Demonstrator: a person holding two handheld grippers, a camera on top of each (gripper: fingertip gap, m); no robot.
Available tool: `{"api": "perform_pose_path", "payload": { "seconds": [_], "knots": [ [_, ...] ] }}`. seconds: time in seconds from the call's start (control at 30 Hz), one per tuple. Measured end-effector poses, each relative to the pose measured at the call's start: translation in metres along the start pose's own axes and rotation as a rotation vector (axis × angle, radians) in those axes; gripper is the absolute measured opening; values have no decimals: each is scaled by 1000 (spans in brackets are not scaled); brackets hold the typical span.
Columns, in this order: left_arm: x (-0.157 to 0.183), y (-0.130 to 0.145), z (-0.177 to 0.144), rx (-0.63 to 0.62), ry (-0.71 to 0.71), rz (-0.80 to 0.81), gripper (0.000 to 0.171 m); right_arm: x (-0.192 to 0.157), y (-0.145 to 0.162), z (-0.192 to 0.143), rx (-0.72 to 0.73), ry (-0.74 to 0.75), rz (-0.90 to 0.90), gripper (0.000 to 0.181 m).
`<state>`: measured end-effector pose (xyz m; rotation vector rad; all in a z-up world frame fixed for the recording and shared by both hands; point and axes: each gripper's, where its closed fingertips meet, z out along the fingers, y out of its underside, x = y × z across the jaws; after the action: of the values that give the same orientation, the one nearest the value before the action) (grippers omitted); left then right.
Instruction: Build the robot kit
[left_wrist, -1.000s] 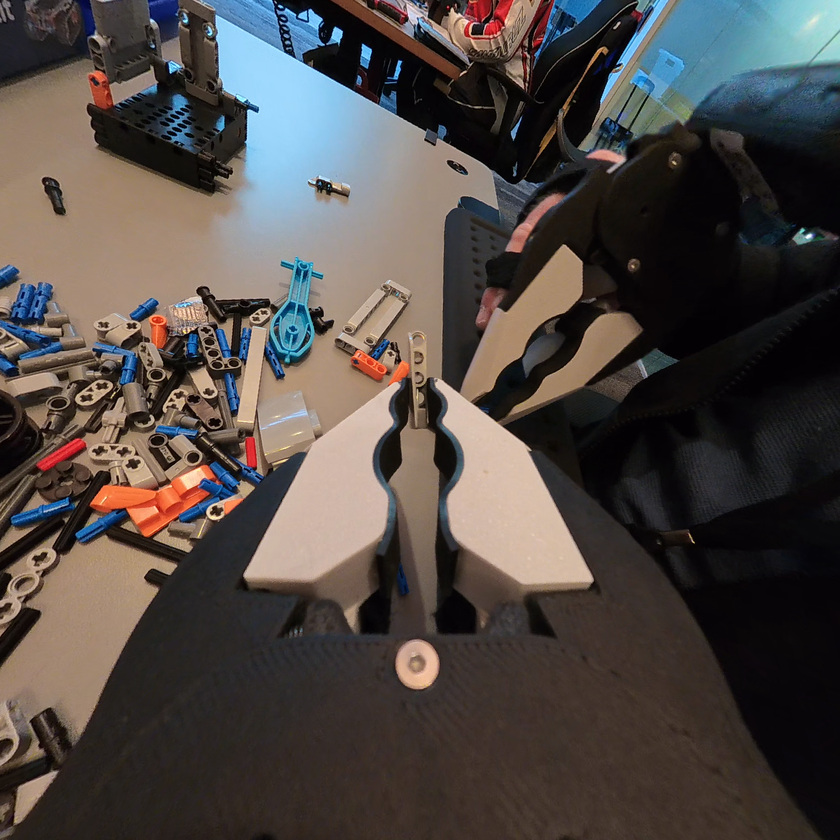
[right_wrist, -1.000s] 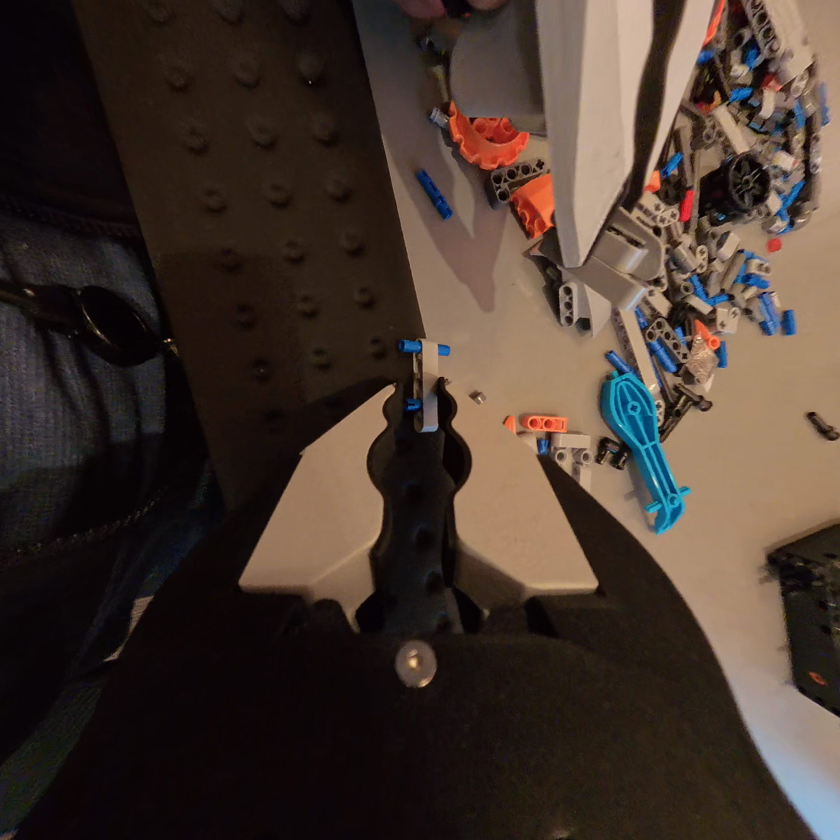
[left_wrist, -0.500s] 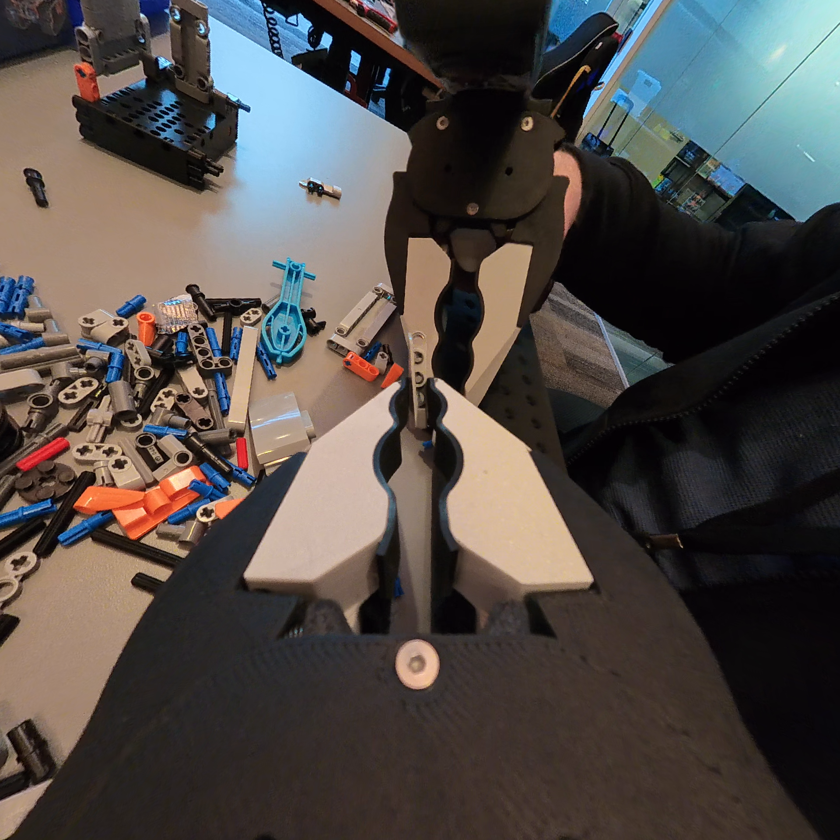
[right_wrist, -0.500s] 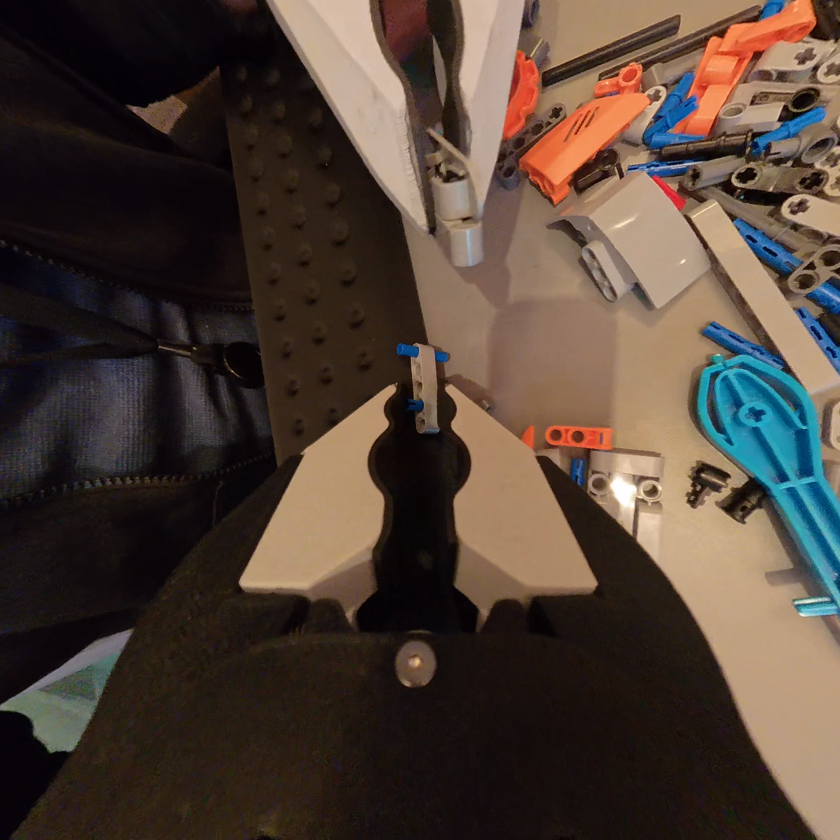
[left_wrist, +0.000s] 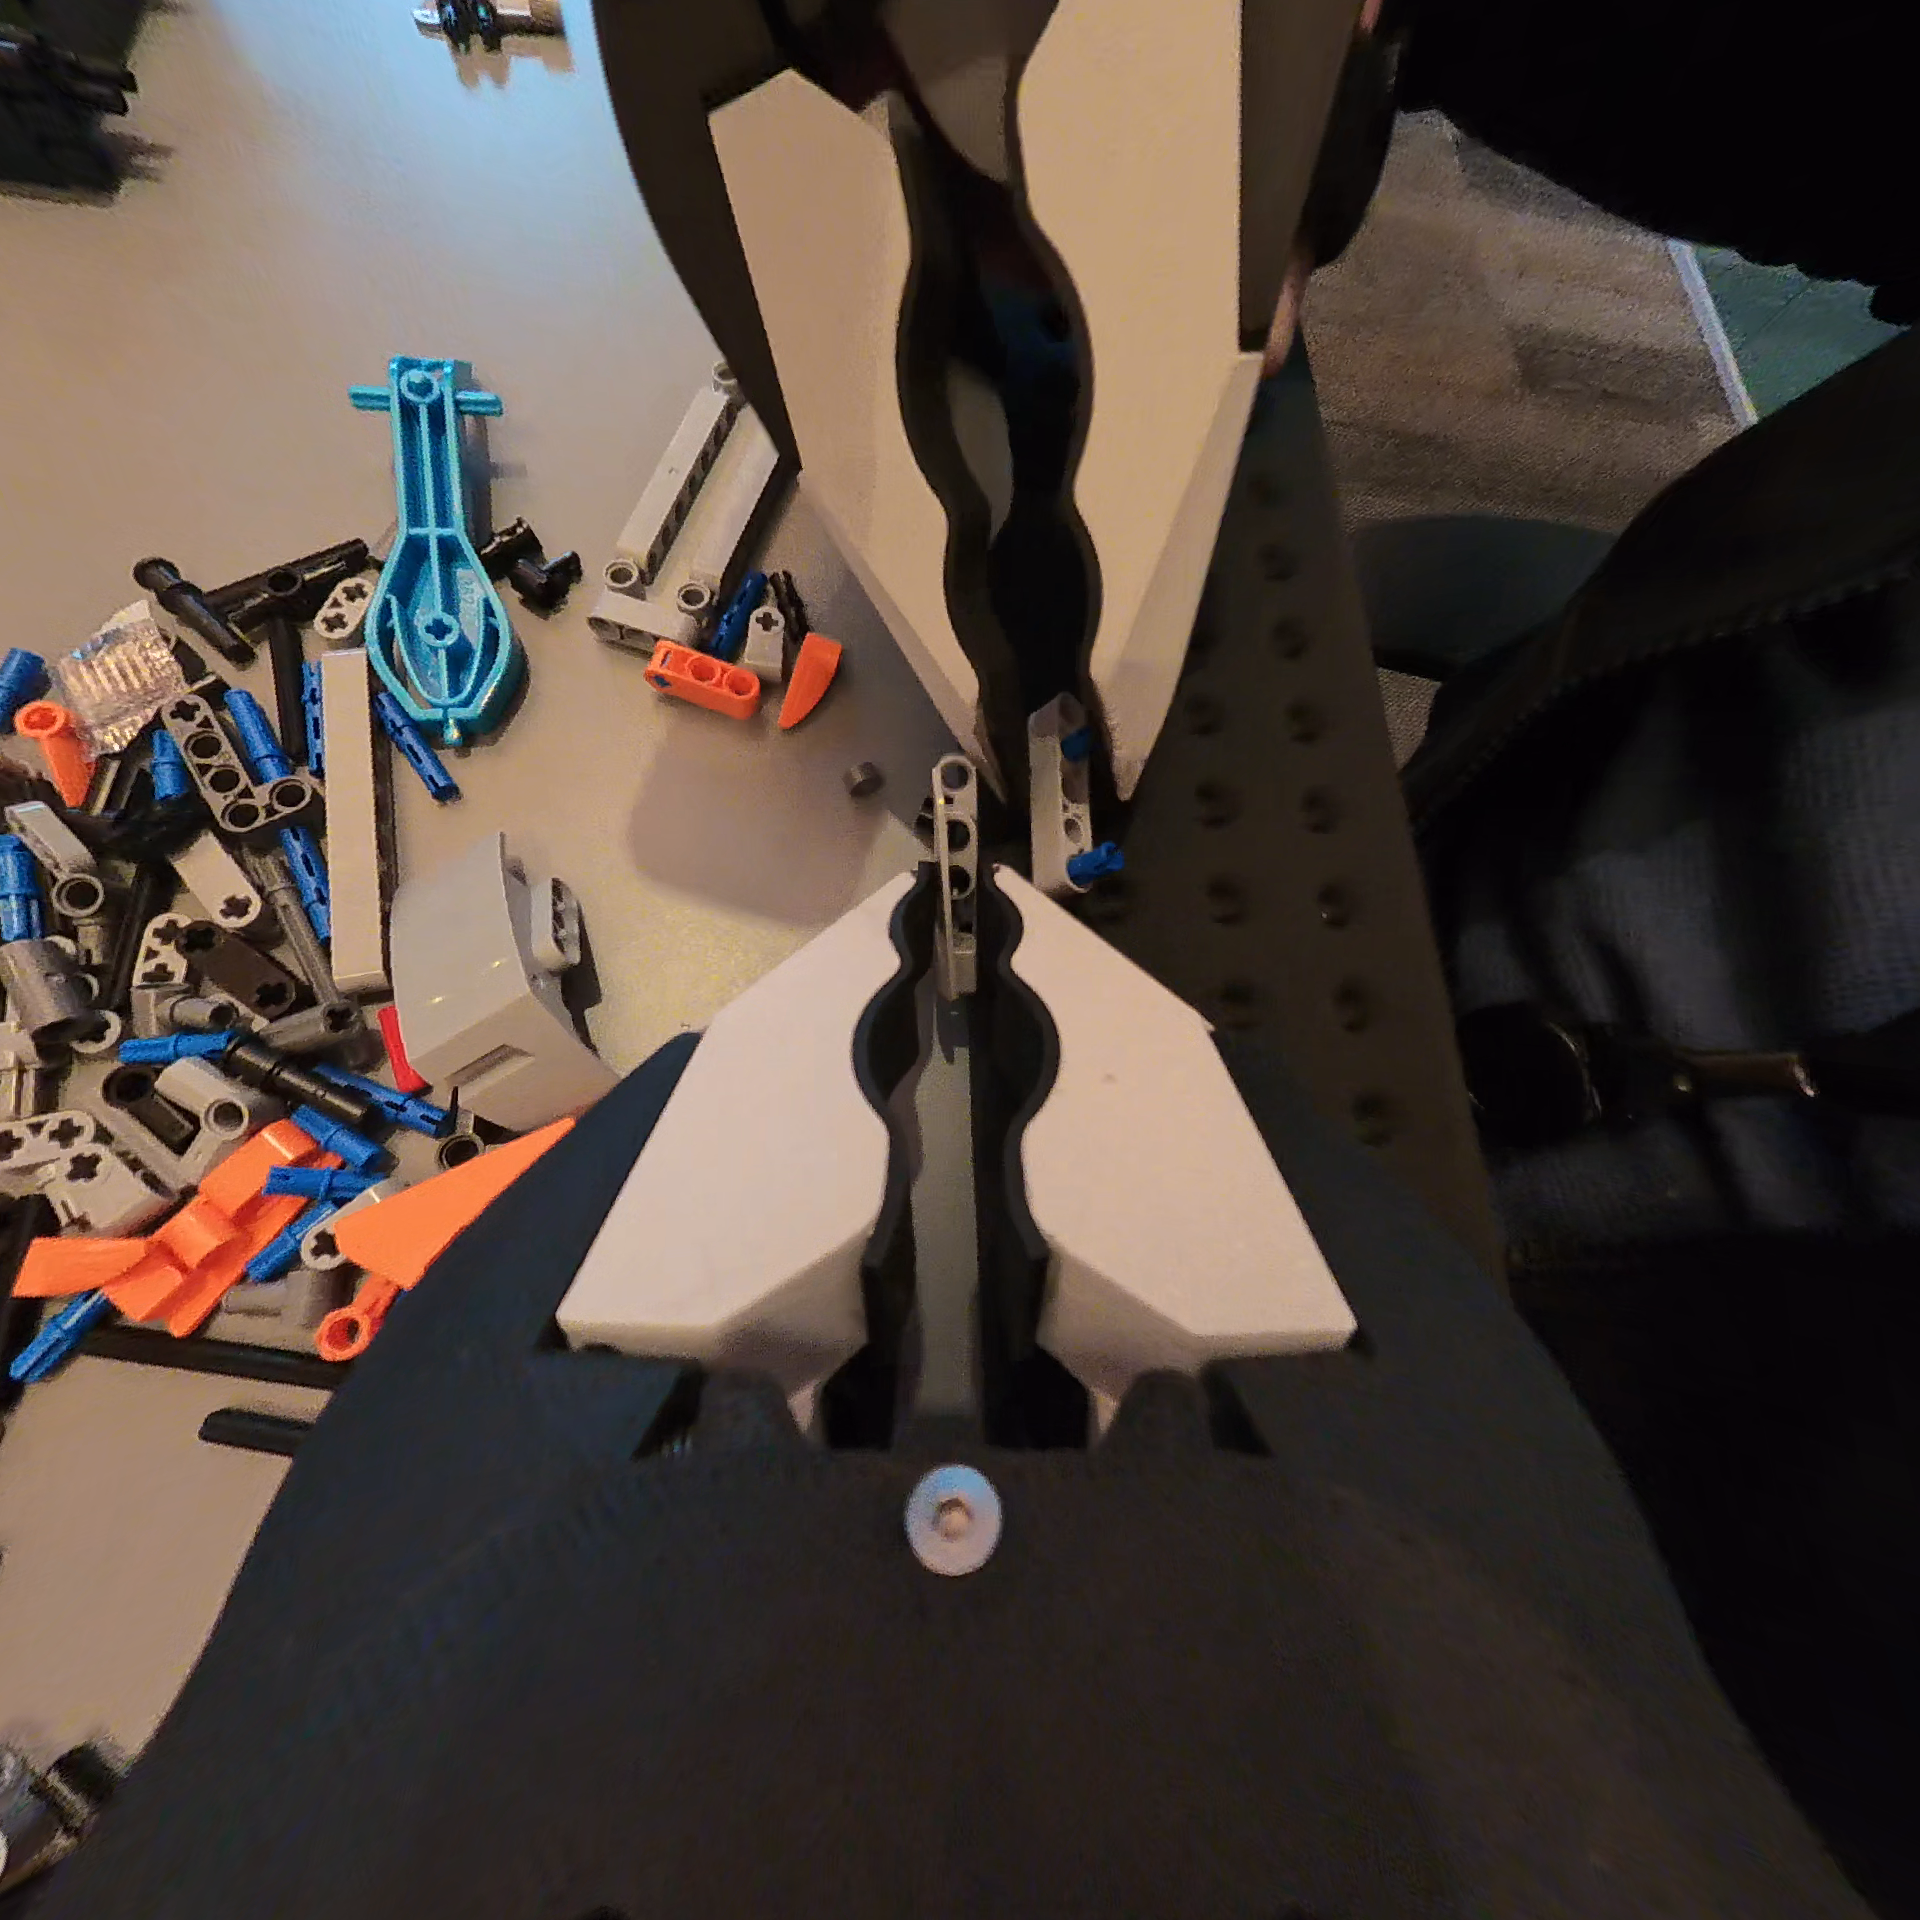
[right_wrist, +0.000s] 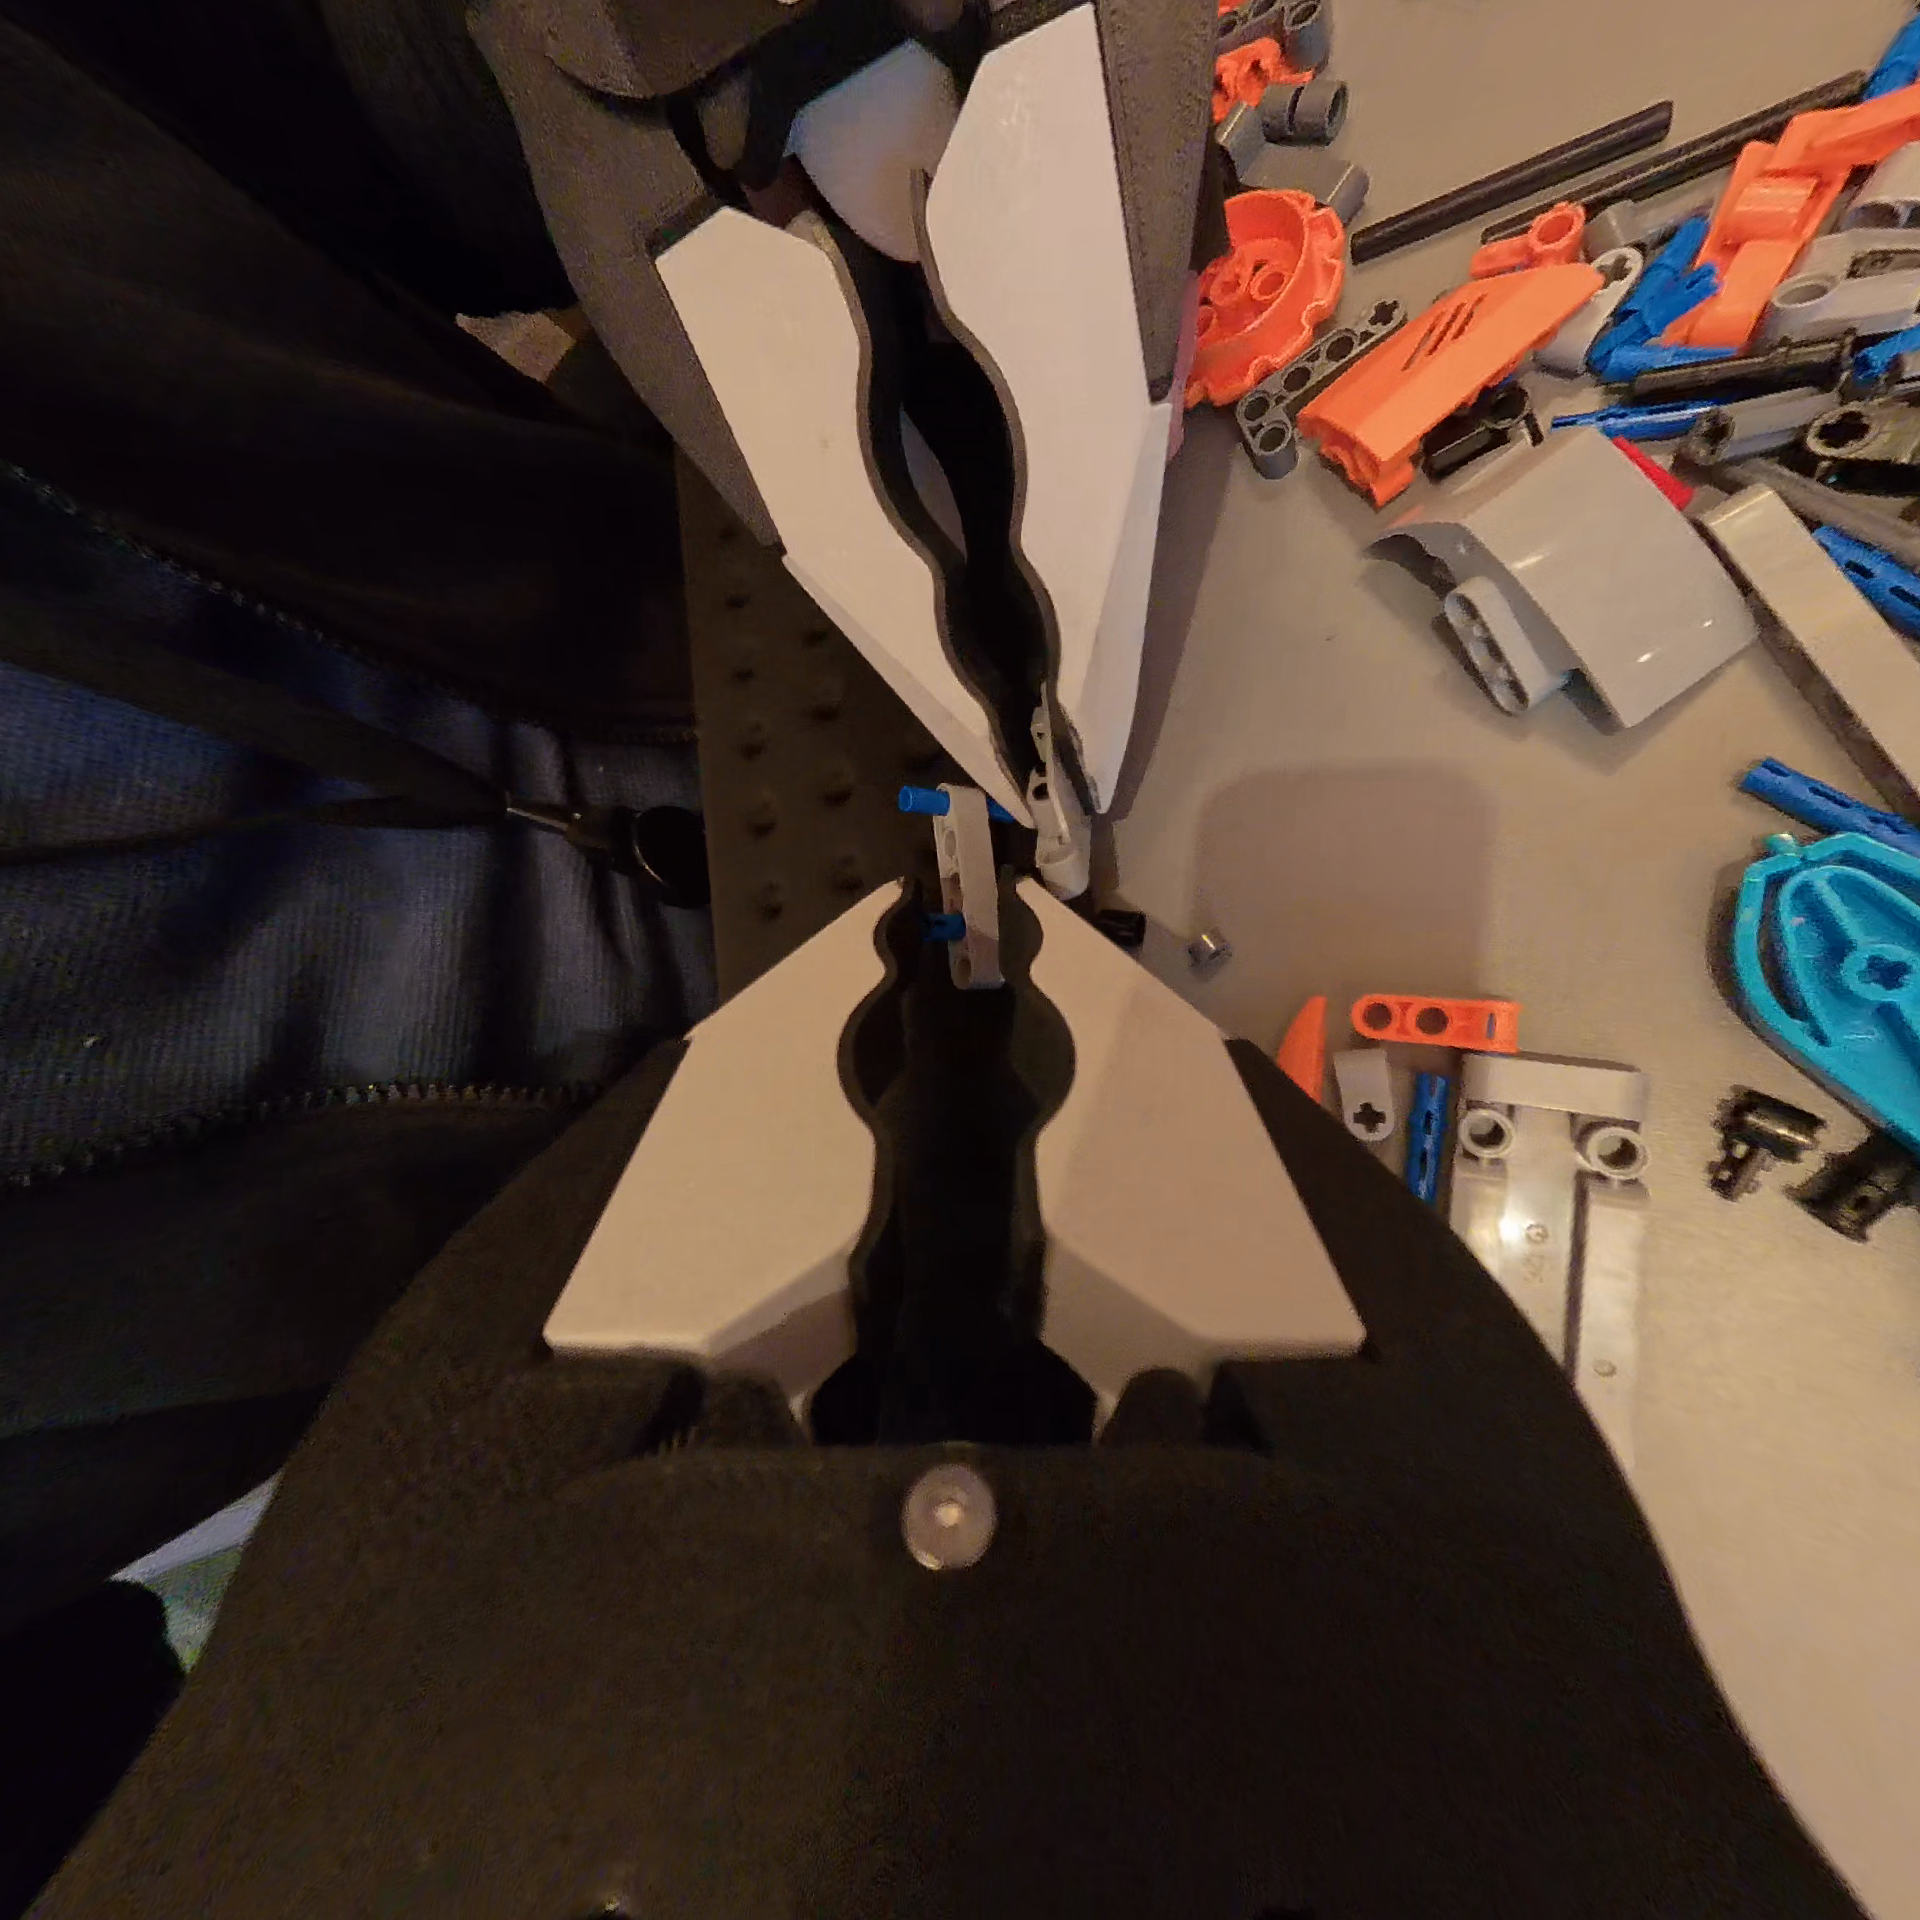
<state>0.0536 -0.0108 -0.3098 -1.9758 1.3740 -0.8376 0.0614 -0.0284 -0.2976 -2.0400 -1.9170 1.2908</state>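
The left gripper (left_wrist: 956, 883) is closed on a short grey beam with holes (left_wrist: 954, 842), which sticks out past its tips. The right gripper (right_wrist: 961, 904) is clamped on a second grey beam (right_wrist: 968, 883) that carries blue pins (right_wrist: 920, 800). The two grippers meet tip to tip above the table's near edge, the beams side by side and very close — whether they touch cannot be told. No box or tray shows; the loose parts lie straight on the grey table (left_wrist: 312, 260). Among them are a turquoise tool (left_wrist: 436, 582), a curved grey block (left_wrist: 488, 977), a small orange beam (left_wrist: 704, 681), a long grey frame (left_wrist: 691, 499), orange panels (left_wrist: 187, 1257) and an orange wheel piece (right_wrist: 1262, 291), with many blue pins and black rods heaped toward the left of the left wrist view. Beside the table edge runs a dark strip with studs (left_wrist: 1278, 831), and behind it the person's dark jacket (right_wrist: 312, 883) with a zip. The bare stretch of table lies just beside the gripper tips, between them and the heap.
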Motion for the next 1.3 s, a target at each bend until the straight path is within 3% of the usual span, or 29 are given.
{"api": "perform_pose_path", "payload": {
  "seconds": [0.23, 0.4, 0.7, 0.93, 1.03, 1.13, 1.23, 1.3],
  "knots": [
    [-2, 2, 1, -17, -26, 25, 5, 7, 1, -3, -6, 319, -193, 16],
    [-1, 2, 2, -17, -17, 20, 5, 13, 6, -3, -120, 653, -526, 15],
    [-4, 5, 3, -29, -23, 3, 4, 19, 2, -1, -140, 735, -648, 6],
    [-9, -1, -1, 26, -19, -51, 4, 23, -8, -17, 95, 574, -422, 5],
    [-19, -11, -10, 101, -44, -99, 5, 19, -26, -35, 281, 490, -284, 5],
    [-27, -42, -39, 332, 5, -215, 5, 15, -46, -61, 508, 376, -142, 5],
    [-38, -72, -79, 625, 128, -379, 4, 7, -66, -81, 703, 262, -77, 5],
    [-44, -80, -98, 744, 174, -434, 3, 2, -80, -87, 786, 215, -69, 5]
  ]
}}
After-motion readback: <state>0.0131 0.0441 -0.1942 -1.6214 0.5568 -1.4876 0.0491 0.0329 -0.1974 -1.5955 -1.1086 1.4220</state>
